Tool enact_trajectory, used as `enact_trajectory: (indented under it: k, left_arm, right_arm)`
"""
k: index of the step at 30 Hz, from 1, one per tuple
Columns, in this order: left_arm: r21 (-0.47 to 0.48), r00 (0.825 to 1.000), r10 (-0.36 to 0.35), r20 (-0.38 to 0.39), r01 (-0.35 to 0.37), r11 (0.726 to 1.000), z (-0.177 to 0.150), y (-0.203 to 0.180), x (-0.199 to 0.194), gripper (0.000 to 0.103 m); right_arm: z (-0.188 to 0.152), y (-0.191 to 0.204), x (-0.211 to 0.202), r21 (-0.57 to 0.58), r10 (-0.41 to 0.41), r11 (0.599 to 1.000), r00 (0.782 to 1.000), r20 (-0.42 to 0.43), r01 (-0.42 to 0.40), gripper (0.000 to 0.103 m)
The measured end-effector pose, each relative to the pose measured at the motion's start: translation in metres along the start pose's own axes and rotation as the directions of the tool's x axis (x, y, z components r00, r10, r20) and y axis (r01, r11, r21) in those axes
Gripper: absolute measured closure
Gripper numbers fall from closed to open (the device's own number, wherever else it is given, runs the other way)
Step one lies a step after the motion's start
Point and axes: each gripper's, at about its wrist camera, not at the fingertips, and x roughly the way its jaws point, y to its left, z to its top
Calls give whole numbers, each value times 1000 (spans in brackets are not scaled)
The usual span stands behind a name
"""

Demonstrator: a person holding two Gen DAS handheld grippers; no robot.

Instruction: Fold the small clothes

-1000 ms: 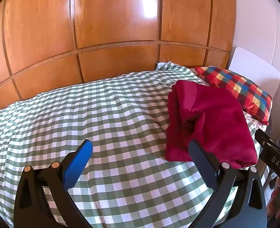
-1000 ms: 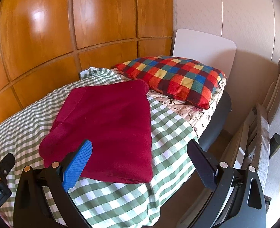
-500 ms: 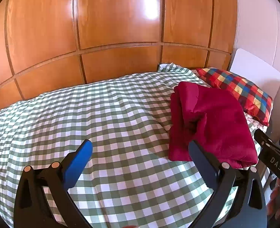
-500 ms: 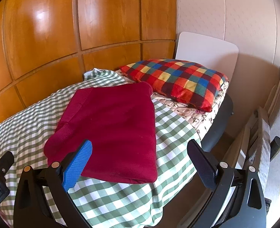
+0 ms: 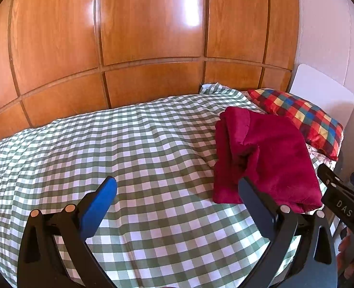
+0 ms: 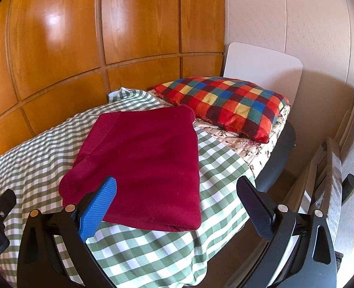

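Observation:
A dark red garment point(image 5: 270, 158) point(image 6: 143, 165) lies folded into a rectangle on the green-and-white checked cover point(image 5: 128, 158) point(image 6: 220, 168), towards the bed's right end. My left gripper point(image 5: 177, 187) hovers open above the cover, left of the garment, with nothing between its fingers. My right gripper point(image 6: 177, 187) is open too, raised over the garment's near right corner and the bed's edge. The other gripper's body point(image 5: 342, 206) shows at the right edge of the left wrist view.
A multicoloured checked pillow point(image 6: 227, 105) lies beyond the garment on a floral sheet point(image 6: 249, 148). A white board point(image 6: 263, 62) leans on the wall behind it. Wooden panelling point(image 5: 140, 36) backs the bed. A dark chair point(image 6: 282, 148) and folded frames point(image 6: 330, 168) stand right of the bed.
Both grippers have drawn back and risen slightly from the bed, still open. The folded red garment has stayed where it lay.

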Motion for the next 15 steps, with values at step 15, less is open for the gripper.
enact_trajectory:
  k: [15]
  left_arm:
    - [-3, 1000, 9, -15, -9, 1000, -3, 4, 3, 2]
  right_arm:
    - [-3, 4, 1, -8, 7, 1000, 1000, -7, -7, 4]
